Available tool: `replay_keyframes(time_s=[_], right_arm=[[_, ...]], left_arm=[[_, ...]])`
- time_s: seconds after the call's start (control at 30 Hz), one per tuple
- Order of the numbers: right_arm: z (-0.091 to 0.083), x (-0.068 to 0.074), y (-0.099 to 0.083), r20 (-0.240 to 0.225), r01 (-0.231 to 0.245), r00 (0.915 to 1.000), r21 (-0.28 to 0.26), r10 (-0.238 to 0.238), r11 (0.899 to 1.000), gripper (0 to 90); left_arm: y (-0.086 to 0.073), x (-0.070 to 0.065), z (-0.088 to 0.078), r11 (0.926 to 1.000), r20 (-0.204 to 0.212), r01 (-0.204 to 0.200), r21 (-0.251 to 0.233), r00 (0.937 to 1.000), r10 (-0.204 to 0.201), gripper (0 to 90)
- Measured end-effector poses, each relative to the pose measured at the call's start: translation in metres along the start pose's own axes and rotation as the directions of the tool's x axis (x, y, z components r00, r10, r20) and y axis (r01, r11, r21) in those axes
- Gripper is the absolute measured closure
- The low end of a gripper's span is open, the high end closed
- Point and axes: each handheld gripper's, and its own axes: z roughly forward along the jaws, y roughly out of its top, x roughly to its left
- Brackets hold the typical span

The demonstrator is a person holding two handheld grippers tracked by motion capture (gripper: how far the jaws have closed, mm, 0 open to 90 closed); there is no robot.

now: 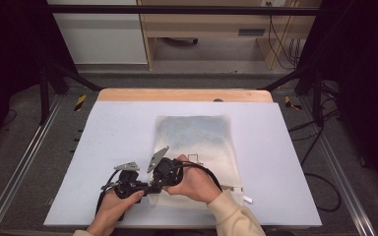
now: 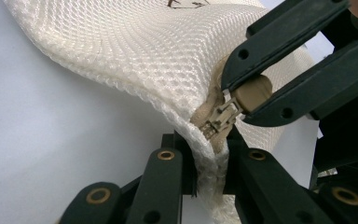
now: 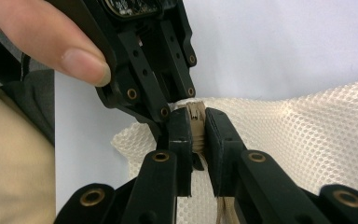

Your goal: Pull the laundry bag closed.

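Note:
A white mesh bag [image 1: 197, 142] lies flat on the pale table mat [image 1: 118, 128], its zipper end near the front edge. In the left gripper view, my left gripper [image 2: 208, 149] is shut on the bag's mesh edge [image 2: 144, 56] just below the tan zipper slider [image 2: 219, 119]. My right gripper [image 2: 235, 100] comes in from the upper right, shut on the tan zipper pull [image 2: 257, 92]. The right gripper view shows my right gripper [image 3: 197, 126] pinching that pull [image 3: 196, 116], with the left gripper [image 3: 179, 105] close behind it. In the high view both grippers [image 1: 150, 189] [image 1: 156, 183] meet at the bag's near left corner.
A small white tag [image 1: 246, 199] sticks out at the bag's near right corner. A wooden strip [image 1: 184, 95] borders the table's far edge, and metal frame rails [image 1: 24, 162] run along both sides. A thumb [image 3: 70, 56] rests on the left gripper's body.

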Motion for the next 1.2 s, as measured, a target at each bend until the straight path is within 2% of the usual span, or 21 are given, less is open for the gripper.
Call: replay_keyframes(time_s=[0.23,0.37,1.2], right_arm=[[0.000,0.000,-0.002,0.001,-0.002,1.0000,0.012,0.002,1.000,81.9],[-0.001,-0.001,-0.006,0.018,-0.009,0.9998,0.034,0.009,0.999,82.0],[-0.007,-0.006,-0.019,0.005,-0.035,0.9994,0.026,0.035,0.999,82.0]], left_arm=[[0.001,-0.001,0.000,1.0000,-0.003,-0.001,-0.002,1.0000,0.001,82.7],[0.001,-0.001,-0.001,1.0000,-0.007,-0.001,-0.001,1.0000,0.001,83.0],[0.003,-0.004,-0.002,0.9997,-0.022,-0.026,0.003,0.9994,0.026,82.9]])
